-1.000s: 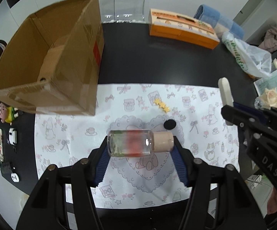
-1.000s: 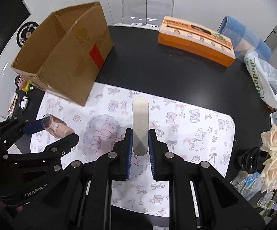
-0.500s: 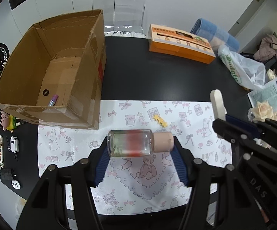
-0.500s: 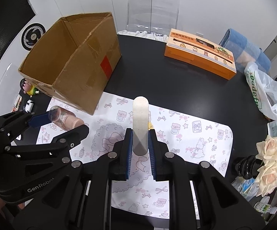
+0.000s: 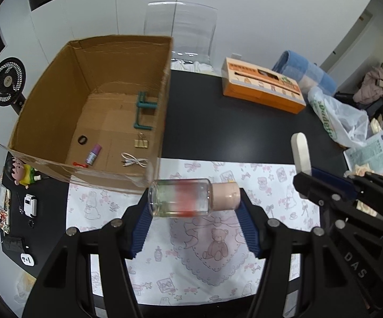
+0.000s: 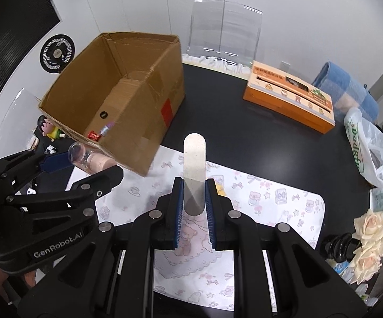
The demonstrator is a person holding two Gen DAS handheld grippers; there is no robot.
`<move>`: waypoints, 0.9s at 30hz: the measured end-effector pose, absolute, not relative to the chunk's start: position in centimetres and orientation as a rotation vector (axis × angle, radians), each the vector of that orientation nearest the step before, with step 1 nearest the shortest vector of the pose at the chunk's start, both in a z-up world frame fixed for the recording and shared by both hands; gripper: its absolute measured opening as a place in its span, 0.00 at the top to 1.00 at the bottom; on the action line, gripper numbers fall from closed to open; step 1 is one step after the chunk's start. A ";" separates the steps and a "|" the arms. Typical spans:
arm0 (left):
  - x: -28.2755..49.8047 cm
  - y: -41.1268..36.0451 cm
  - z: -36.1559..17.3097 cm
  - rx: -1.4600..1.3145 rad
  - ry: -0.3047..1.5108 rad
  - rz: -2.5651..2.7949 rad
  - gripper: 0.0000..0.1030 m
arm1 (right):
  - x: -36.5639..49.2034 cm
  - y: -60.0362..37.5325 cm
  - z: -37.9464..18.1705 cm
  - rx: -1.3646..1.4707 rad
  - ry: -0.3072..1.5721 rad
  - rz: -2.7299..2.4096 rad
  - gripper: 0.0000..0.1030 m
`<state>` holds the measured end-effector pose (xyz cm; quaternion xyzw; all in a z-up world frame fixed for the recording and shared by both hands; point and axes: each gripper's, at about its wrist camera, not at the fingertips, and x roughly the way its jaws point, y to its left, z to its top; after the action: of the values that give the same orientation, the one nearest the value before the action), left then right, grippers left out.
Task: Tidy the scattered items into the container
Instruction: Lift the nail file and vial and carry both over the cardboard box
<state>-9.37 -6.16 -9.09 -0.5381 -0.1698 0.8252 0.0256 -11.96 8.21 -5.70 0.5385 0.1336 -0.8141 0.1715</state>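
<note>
My left gripper is shut on a clear bottle with a pink cap, held sideways above the patterned mat, just in front of the open cardboard box. Inside the box lie a teal clamp, a gold binder clip, a white cable, a purple tube and a black ring. My right gripper is shut on a flat white-grey stick that points up toward the box. The left gripper with its bottle shows at the box's near corner.
An orange carton, a blue rolled towel and a plastic bag sit at the back right of the black table. Cream roses stand at the right. A doll figure and small gadgets lie left of the box. A clear chair stands behind.
Both grippers have risen and tilted with their loads, so the inside of the box has come into view. The bottle now hangs closer to the box's front right corner.
</note>
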 end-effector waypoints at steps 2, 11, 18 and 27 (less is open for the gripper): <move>-9.5 -7.3 -9.0 -1.657 -0.539 2.565 0.43 | -12.1 7.1 -5.4 1.513 0.389 -2.308 0.84; -10.1 -12.8 -9.0 -1.651 -0.588 2.617 0.43 | -13.5 2.0 -4.7 1.459 0.417 -2.284 0.84; -10.7 -17.5 -9.7 -1.660 -0.655 2.648 0.43 | -14.5 -3.3 -4.6 1.422 0.462 -2.237 0.84; -12.1 -23.0 -10.9 -1.676 -0.721 2.680 0.43 | -16.2 -9.3 -5.6 1.402 0.510 -2.168 0.84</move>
<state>-12.09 -23.00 -10.92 -0.5162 -0.2221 0.8256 -0.0503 -16.24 -9.32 -5.58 0.5155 0.1876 -0.7972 0.2523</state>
